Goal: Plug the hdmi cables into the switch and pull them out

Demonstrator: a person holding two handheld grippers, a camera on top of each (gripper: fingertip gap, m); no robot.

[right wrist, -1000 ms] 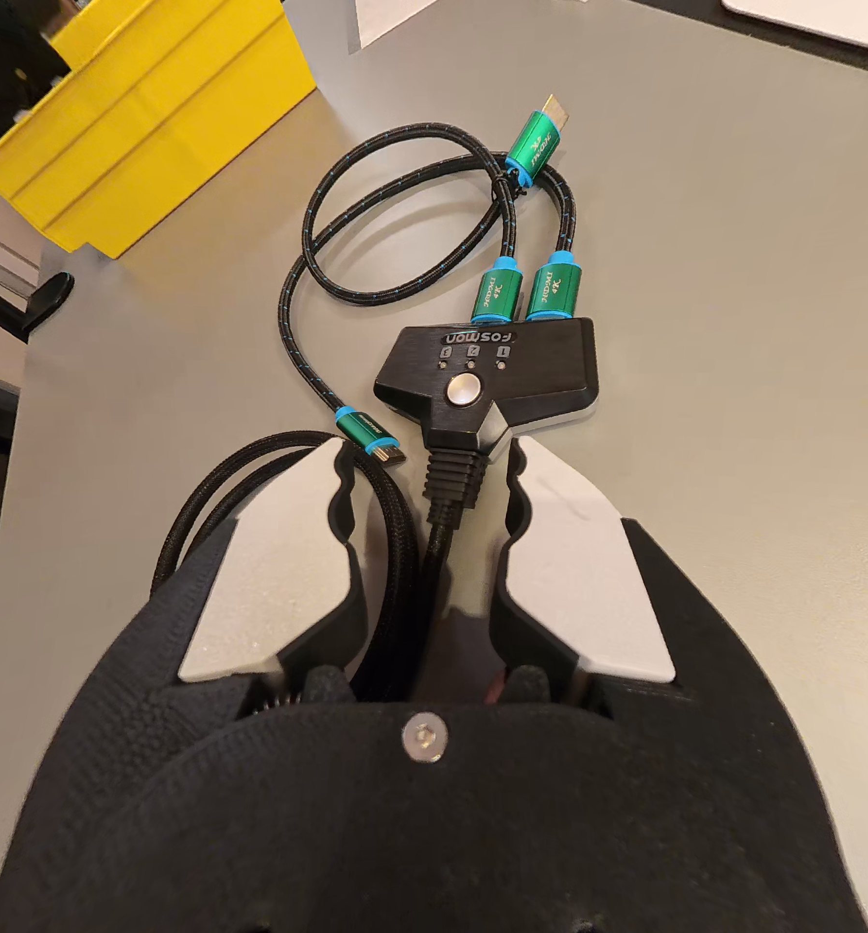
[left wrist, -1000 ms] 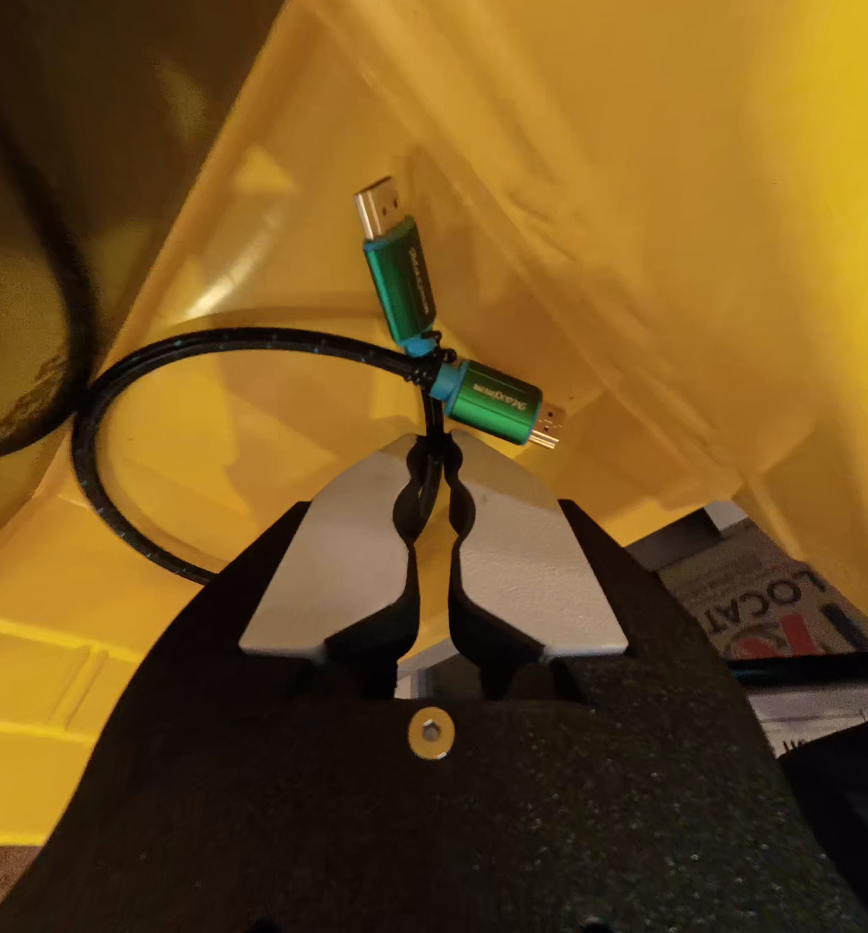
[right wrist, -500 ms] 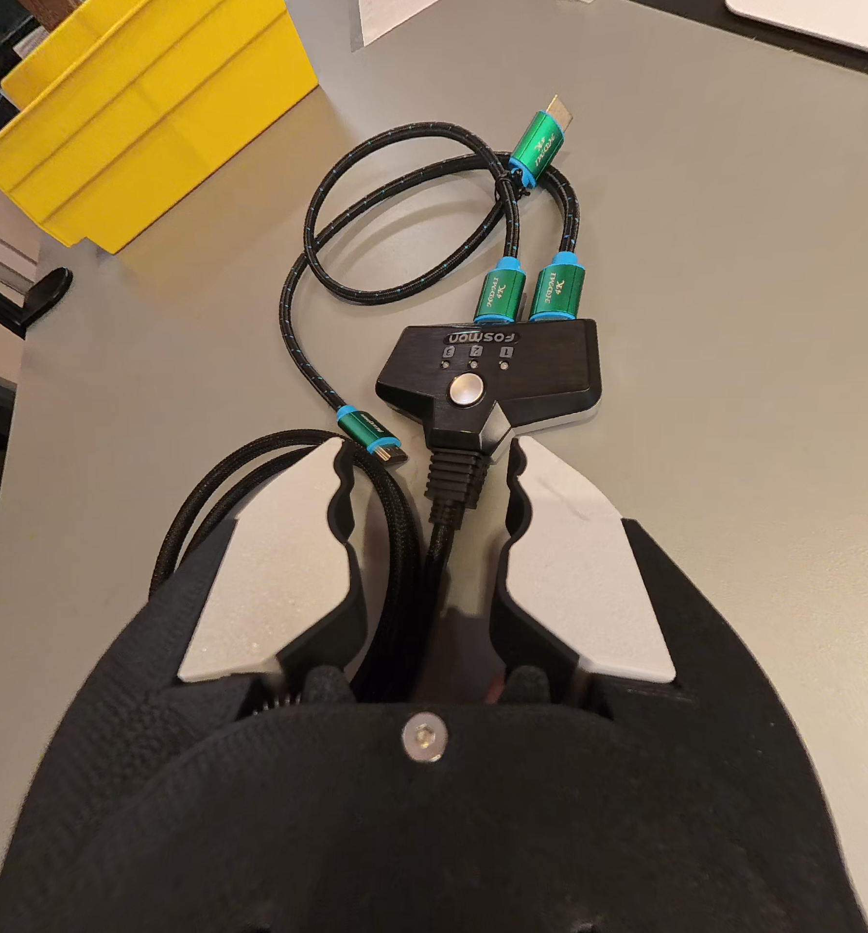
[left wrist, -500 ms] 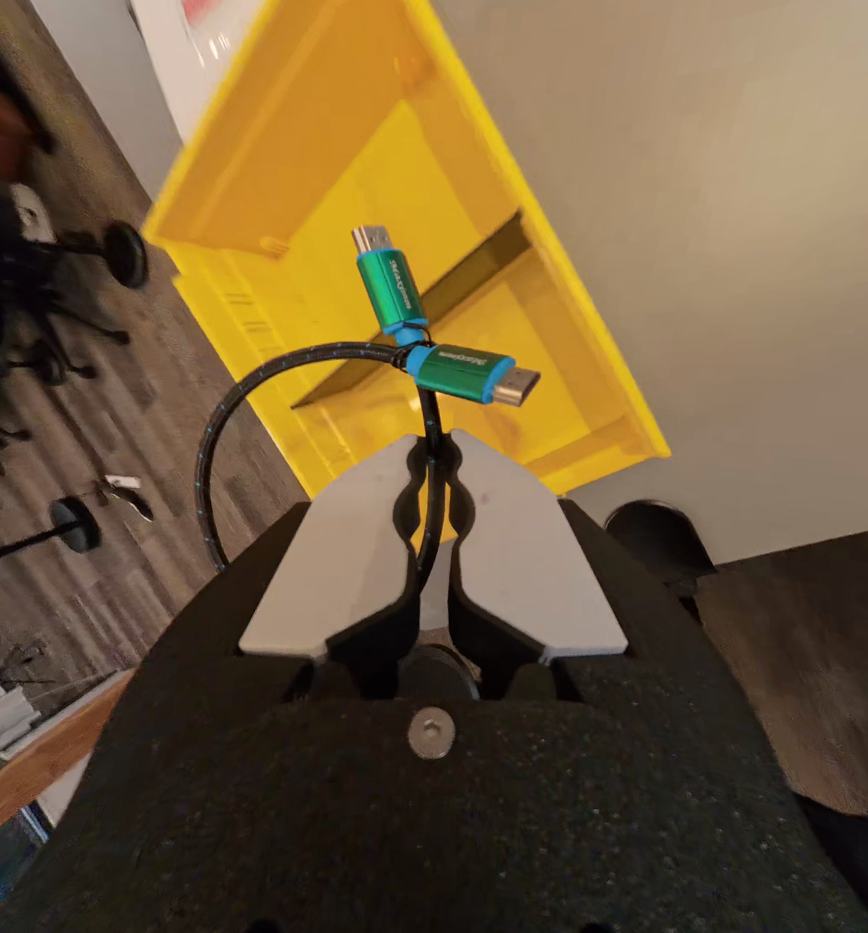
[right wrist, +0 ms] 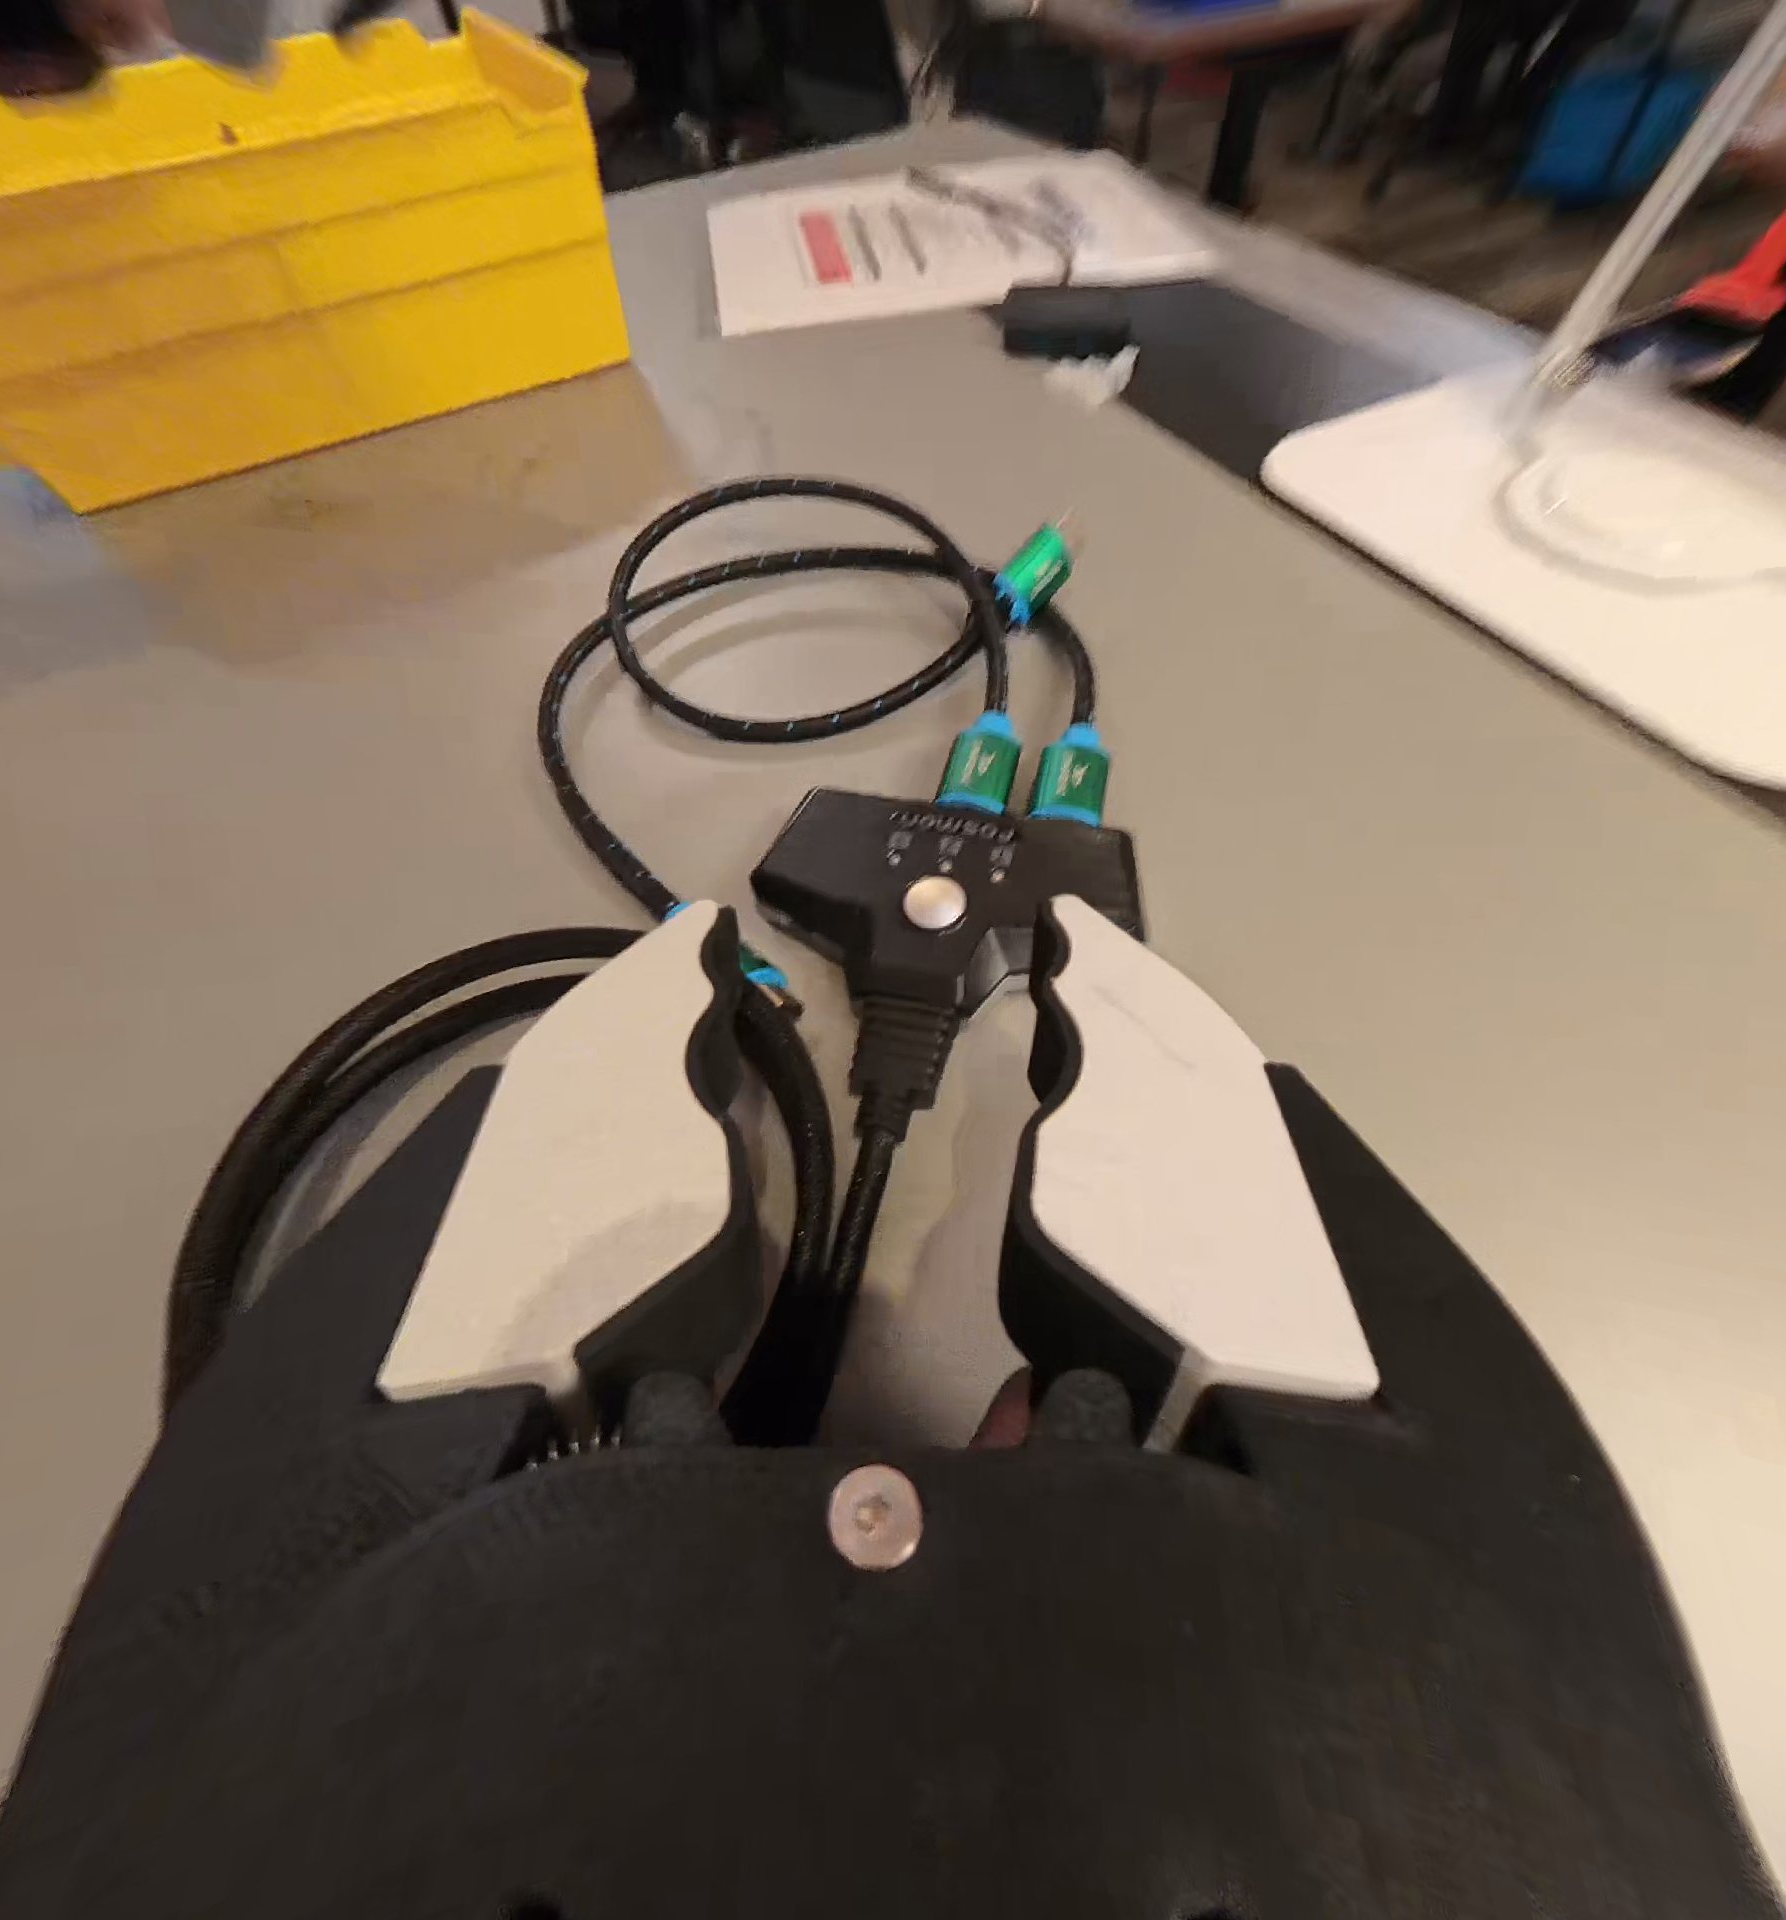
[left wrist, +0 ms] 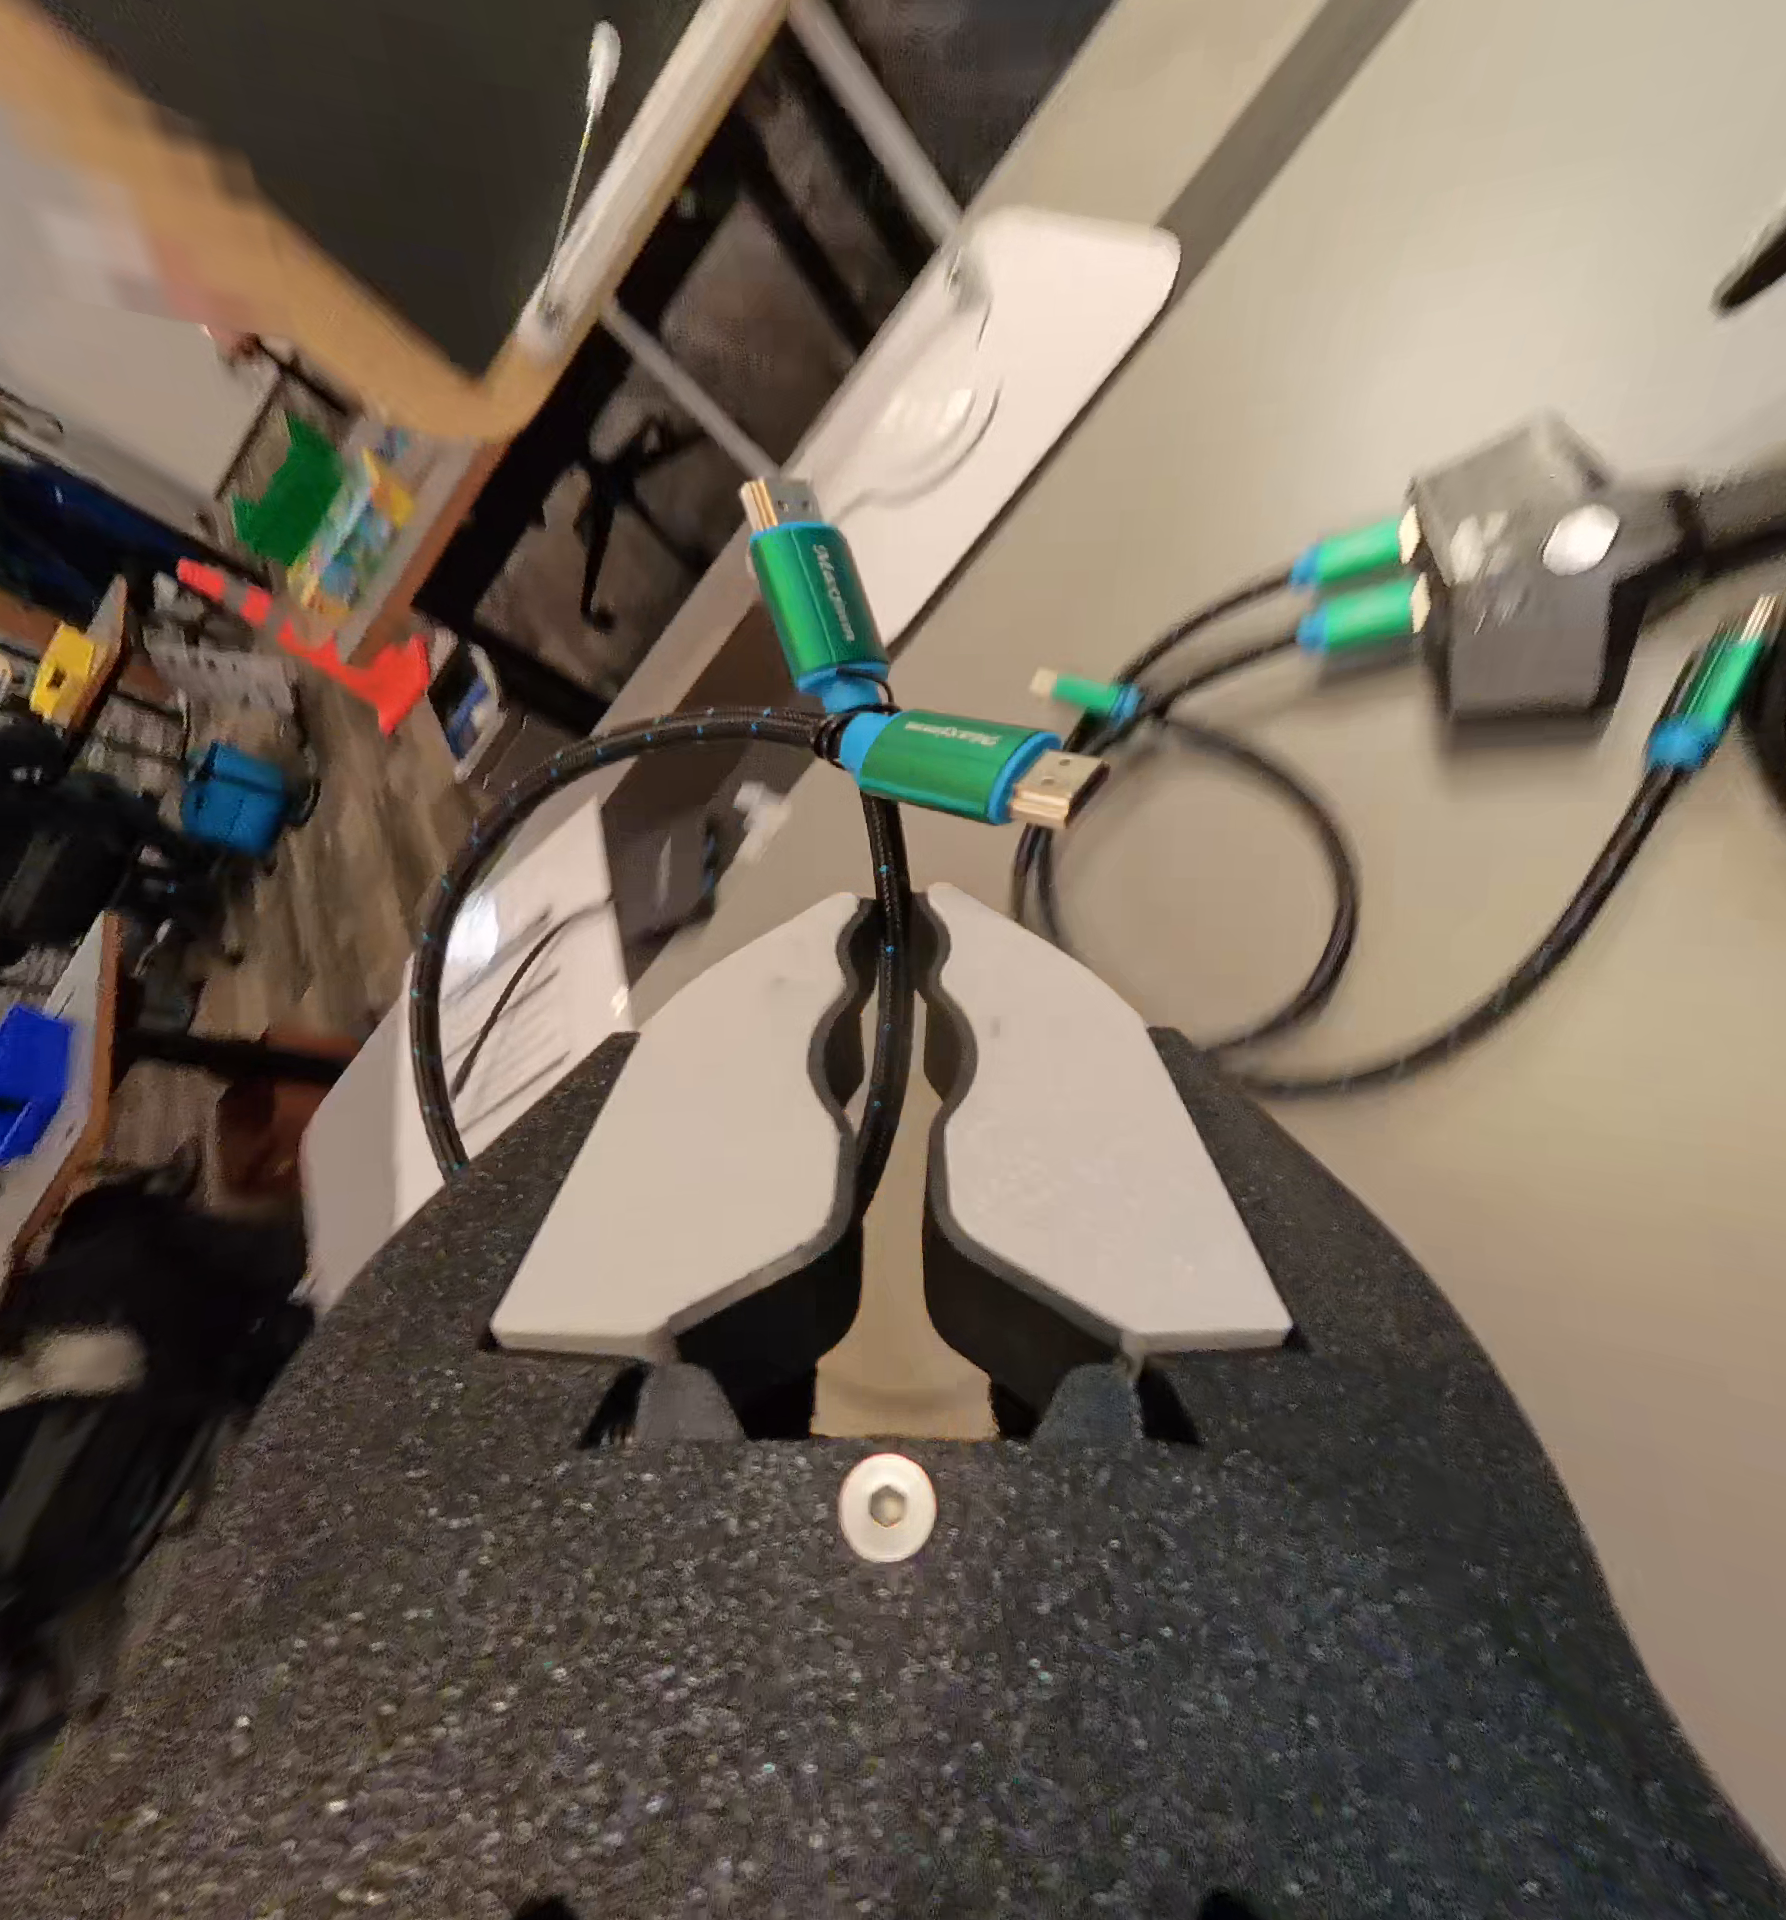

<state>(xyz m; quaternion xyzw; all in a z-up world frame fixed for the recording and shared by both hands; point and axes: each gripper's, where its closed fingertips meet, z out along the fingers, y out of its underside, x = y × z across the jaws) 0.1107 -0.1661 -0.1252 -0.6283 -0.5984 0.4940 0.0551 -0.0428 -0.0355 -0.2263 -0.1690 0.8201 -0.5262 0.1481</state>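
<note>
- Our left tongs pinch the third cable near its plug.
- Right tongs, jaws wide, straddle the switch: brace it, then align the plug squarely.

A grey worktop filled most of the right wrist view. At its far left stood a yellow bin, and beside that lay a white printed sheet. A white stand base sat at the right, with a pale pole rising from it. A dark slab lay between sheet and base. In the left wrist view the room beyond was blurred: a wood-grain floor, a wood-edged board overhead, and cluttered shelves with blue boxes, green items and red pieces.
</note>
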